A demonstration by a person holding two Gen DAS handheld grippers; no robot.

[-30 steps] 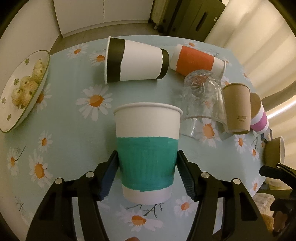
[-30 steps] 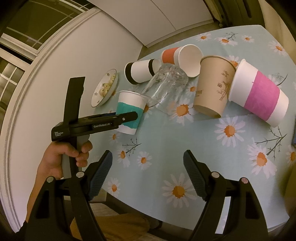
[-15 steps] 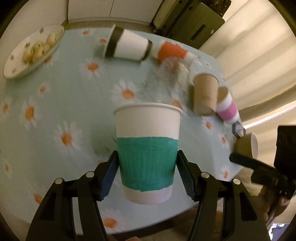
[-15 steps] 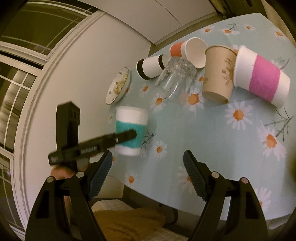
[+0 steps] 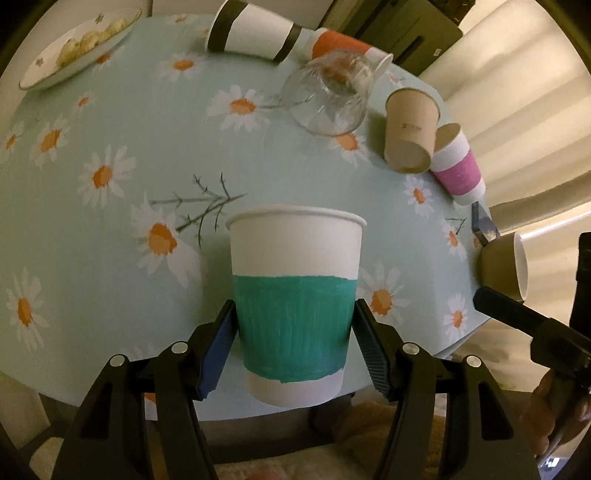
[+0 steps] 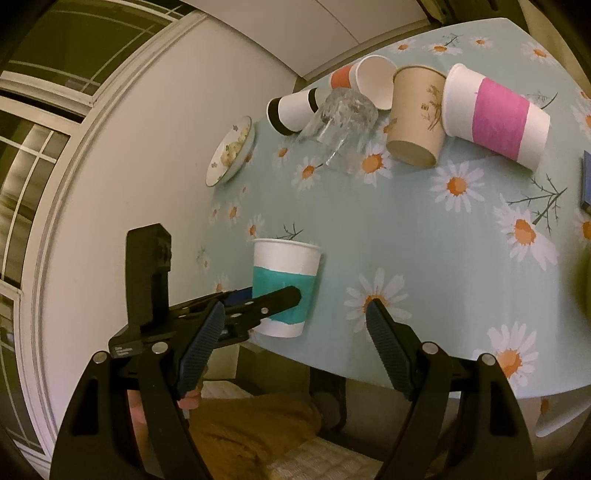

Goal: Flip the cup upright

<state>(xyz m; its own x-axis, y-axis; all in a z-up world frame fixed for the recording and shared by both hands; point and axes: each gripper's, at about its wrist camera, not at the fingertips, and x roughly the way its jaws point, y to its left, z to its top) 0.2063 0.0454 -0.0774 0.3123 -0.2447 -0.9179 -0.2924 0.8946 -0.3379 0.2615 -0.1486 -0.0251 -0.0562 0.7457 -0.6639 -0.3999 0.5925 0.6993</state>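
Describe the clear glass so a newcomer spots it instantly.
On the daisy tablecloth, look to the far row of tipped-over cups. The glass lies on its side between the black-banded cup and the plain brown cup; it alone is transparent.

- I have the white paper cup with its teal band (image 5: 294, 310) upright, mouth up, clamped at the band.
- It sits at the near edge of the daisy tablecloth (image 5: 110, 229), well apart from the toppled cups.
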